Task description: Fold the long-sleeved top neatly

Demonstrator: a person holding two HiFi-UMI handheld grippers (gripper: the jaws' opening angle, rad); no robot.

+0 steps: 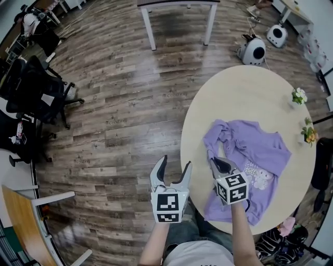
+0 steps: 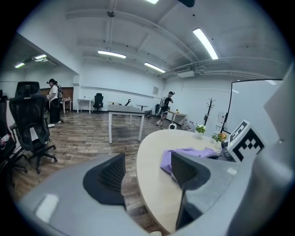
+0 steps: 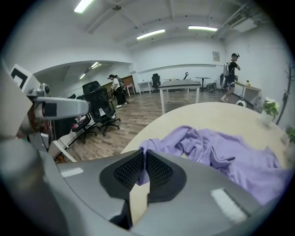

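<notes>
A purple long-sleeved top (image 1: 255, 150) lies rumpled on the round beige table (image 1: 250, 98), one sleeve bunched toward the left edge. My right gripper (image 1: 217, 163) is at the near left part of the top, shut on the sleeve's cuff (image 3: 148, 146). The cuff sticks up between the pads and the rest of the top (image 3: 221, 152) trails away behind it. My left gripper (image 1: 176, 162) is open and holds nothing, out over the wooden floor just left of the table's edge. In the left gripper view the top (image 2: 168, 159) shows beyond the open left gripper (image 2: 147, 168).
Two small flower pots (image 1: 298, 96) (image 1: 309, 134) stand near the table's right rim. Black office chairs (image 1: 39, 88) crowd the left, a white table (image 1: 177, 15) stands at the back, and shoes (image 1: 270, 241) lie under the near right edge. People stand far off.
</notes>
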